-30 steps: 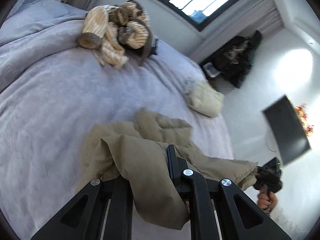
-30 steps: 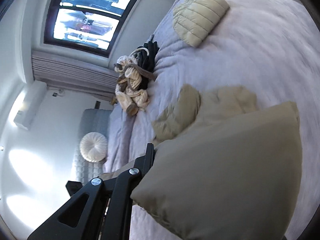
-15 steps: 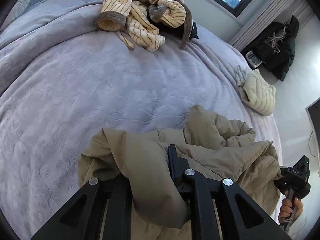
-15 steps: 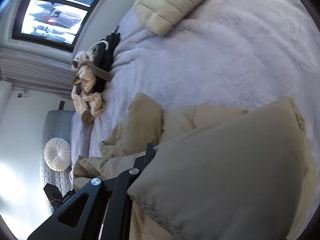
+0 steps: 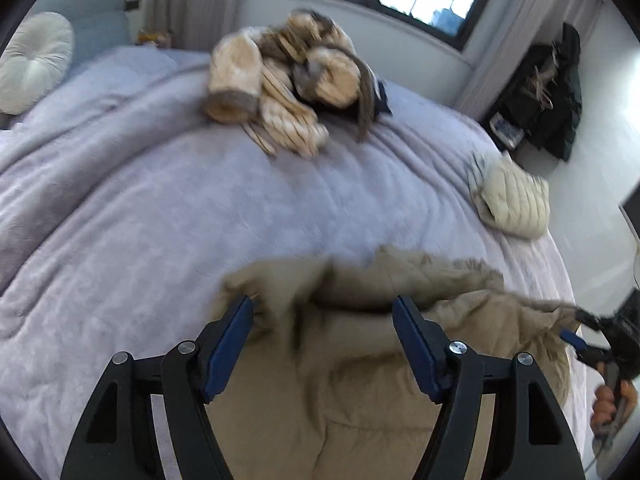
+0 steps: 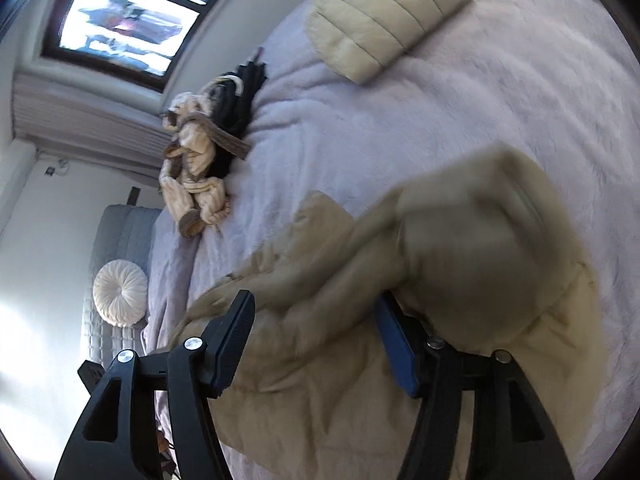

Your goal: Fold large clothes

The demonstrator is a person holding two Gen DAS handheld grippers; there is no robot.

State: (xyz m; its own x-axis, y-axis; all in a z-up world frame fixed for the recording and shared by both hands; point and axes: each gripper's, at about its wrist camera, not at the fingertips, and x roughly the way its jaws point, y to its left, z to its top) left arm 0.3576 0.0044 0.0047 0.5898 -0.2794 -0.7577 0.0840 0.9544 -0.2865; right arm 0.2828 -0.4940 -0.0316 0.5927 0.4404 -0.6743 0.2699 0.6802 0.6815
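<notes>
Jacket [image 5: 360,392] between opening left claw [image 5: 322,308]

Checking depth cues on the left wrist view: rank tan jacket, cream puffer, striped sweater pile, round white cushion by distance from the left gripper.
1. tan jacket, between the opening left gripper fingers
2. cream puffer, right bed edge
3. striped sweater pile, far side, centre
4. round white cushion, far left, by the headboard

Your left gripper [image 5: 322,312] points steeply downward, its jaws spreading apart and gripping nothing. Your right gripper [image 6: 314,312] tilts down too, jaws likewise opening, pads free. Your right hand [image 5: 610,402] wraps its gripper's handle at the far right edge.
</notes>
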